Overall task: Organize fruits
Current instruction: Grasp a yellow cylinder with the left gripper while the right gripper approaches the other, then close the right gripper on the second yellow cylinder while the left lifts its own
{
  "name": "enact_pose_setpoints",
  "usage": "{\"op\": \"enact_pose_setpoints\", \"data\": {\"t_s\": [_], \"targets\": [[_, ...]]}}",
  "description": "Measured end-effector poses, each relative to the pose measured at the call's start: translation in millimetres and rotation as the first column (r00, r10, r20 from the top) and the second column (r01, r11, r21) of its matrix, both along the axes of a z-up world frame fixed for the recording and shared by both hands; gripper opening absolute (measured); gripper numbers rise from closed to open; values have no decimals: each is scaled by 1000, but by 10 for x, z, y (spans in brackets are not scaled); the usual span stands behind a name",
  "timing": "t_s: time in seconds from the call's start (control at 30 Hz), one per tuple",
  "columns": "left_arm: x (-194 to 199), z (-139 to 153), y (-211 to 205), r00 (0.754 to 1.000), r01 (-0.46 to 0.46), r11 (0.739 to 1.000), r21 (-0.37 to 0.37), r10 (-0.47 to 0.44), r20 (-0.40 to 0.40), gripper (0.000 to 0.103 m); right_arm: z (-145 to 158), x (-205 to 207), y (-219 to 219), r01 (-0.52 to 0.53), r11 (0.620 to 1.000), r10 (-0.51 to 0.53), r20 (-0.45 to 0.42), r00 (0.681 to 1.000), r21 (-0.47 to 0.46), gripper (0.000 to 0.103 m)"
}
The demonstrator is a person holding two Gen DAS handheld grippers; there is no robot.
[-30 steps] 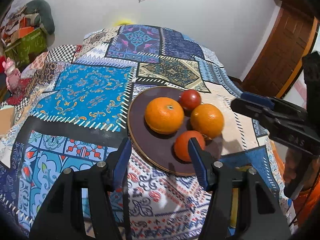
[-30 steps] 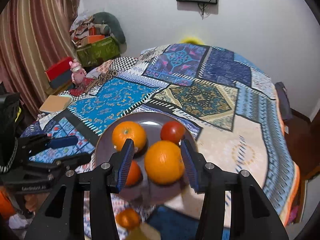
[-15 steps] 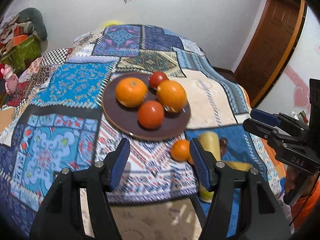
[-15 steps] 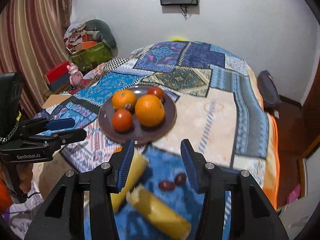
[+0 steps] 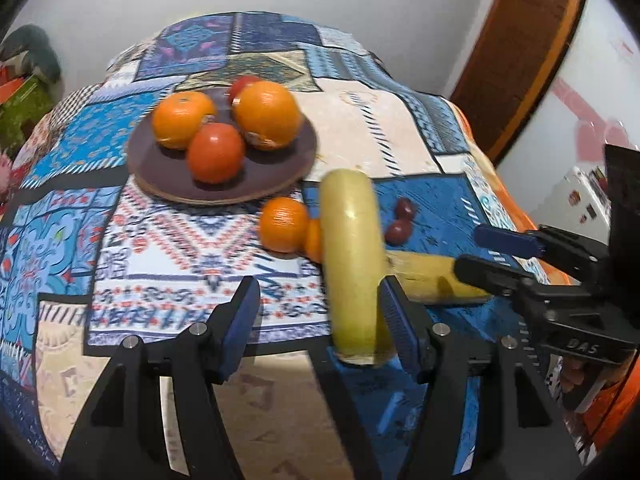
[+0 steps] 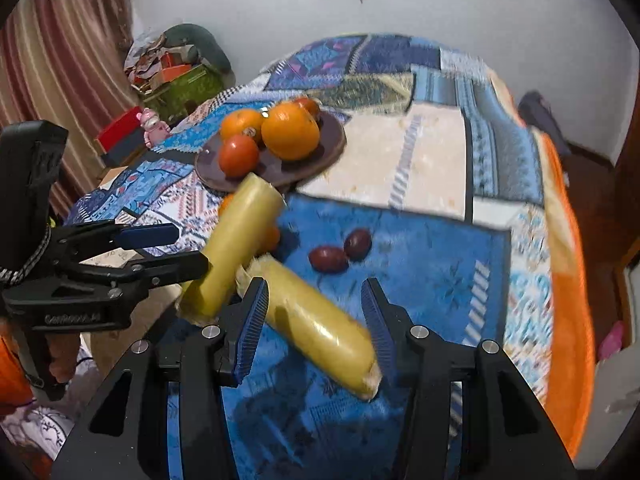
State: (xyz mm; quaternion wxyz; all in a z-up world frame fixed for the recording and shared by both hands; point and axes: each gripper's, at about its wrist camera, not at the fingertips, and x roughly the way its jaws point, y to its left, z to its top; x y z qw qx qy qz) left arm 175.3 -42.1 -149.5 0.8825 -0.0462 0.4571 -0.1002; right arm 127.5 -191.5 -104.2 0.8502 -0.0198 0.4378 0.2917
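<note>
A brown plate (image 5: 280,168) (image 6: 328,152) holds two oranges (image 5: 267,114) and two tomatoes (image 5: 216,152). Two yellow bananas lie on the patchwork cloth near the front edge. One banana (image 5: 350,256) (image 6: 236,248) lies by my left gripper's right finger. The other banana (image 6: 320,328) (image 5: 432,280) lies between my right gripper's fingers. A small orange (image 5: 283,224) and two dark red fruits (image 6: 340,252) (image 5: 400,222) lie beside them. My left gripper (image 5: 320,324) is open and empty. My right gripper (image 6: 314,320) is open around the second banana, not closed on it.
The table's front edge runs just under both grippers. My right gripper shows at the right of the left wrist view (image 5: 500,256). My left gripper shows at the left of the right wrist view (image 6: 160,248). Boxes and a pink toy (image 6: 152,128) sit on the floor at the left.
Both grippers have drawn back from the plate toward the table's front edge. The bananas, small orange and dark fruits have come into view close to the fingers.
</note>
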Motion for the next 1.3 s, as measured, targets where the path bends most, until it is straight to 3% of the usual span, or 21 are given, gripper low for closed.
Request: {"op": "enact_pose_setpoints", "data": {"t_s": [0.1, 0.2, 0.5, 0.6, 0.77, 0.93, 1.13, 1.3], "targets": [[24, -47, -118, 1000, 19, 1000, 21, -19, 6, 60, -78, 15, -30, -5, 1000, 5, -36, 999, 12, 45], [96, -118, -160, 999, 27, 1000, 4, -26, -25, 52, -95, -13, -23, -14, 1000, 14, -28, 999, -10, 46], [279, -144, -190, 999, 24, 999, -28, -25, -29, 49, -149, 31, 104, -95, 992, 92, -40, 995, -79, 49], [298, -141, -212, 999, 40, 998, -40, -42, -27, 41, -168, 50, 148, -107, 990, 103, -45, 994, -89, 50], [258, -123, -253, 998, 55, 998, -2, -55, -18, 37, -178, 20, 191, -114, 987, 111, -28, 993, -113, 49], [133, -52, -134, 998, 53, 998, -17, -53, -14, 36, -154, -24, 136, -91, 991, 89, -23, 996, -94, 44], [-132, 39, 136, 1000, 27, 998, 48, -27, 3, 36, -160, -43, 68, -30, 998, 29, -29, 999, -56, 42], [-264, -44, 487, 998, -58, 993, 104, 60, -20, 36, -110, -115, 119, -15, 999, 13, -36, 999, -48, 38]]}}
